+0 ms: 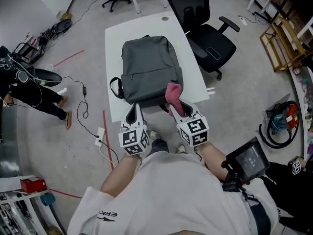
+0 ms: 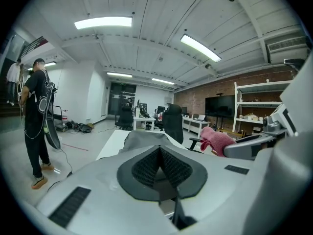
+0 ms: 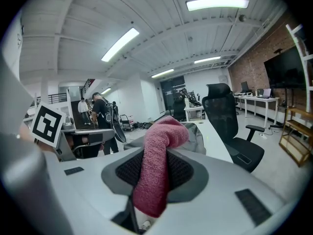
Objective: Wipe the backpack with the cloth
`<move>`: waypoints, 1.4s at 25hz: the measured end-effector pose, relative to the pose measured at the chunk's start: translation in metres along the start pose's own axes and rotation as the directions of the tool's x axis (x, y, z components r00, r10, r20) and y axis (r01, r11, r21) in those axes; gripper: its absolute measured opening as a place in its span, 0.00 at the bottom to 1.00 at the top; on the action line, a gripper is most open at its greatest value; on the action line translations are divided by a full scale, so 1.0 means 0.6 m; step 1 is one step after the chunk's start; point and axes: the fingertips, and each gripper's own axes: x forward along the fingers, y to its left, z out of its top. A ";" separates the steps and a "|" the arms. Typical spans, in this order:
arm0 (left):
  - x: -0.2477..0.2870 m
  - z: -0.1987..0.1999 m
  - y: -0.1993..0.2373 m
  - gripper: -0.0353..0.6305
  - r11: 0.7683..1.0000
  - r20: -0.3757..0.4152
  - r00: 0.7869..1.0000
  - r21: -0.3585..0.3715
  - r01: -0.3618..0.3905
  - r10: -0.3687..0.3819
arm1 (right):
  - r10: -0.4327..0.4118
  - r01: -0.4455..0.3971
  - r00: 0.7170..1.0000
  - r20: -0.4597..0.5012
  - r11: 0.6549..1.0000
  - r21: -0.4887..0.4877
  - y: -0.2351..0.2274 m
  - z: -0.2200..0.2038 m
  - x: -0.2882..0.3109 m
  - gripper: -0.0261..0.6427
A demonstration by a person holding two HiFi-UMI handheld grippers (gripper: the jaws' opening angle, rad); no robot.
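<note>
A grey backpack (image 1: 150,70) lies flat on a white table (image 1: 115,38); its top shows in the left gripper view (image 2: 142,140) and behind the cloth in the right gripper view (image 3: 195,133). My right gripper (image 1: 175,103) is shut on a pink cloth (image 1: 173,96), which sticks up from the jaws (image 3: 155,173) at the backpack's near right corner. The cloth (image 2: 216,140) also shows at the right of the left gripper view. My left gripper (image 1: 133,112) is shut and holds nothing, its jaws (image 2: 159,168) together near the backpack's near left edge.
A black office chair (image 1: 205,31) stands right of the table. A person (image 1: 29,89) stands at the left, also in the left gripper view (image 2: 36,126). Cables and a power strip (image 1: 100,136) lie on the floor. Coiled hose (image 1: 281,124) at right.
</note>
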 end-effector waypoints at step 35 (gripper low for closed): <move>0.220 0.009 0.208 0.06 0.990 -0.115 0.983 -0.037 0.139 -0.142 | -0.030 0.023 0.996 -0.083 0.996 -0.083 -0.041 0.191 0.470 0.22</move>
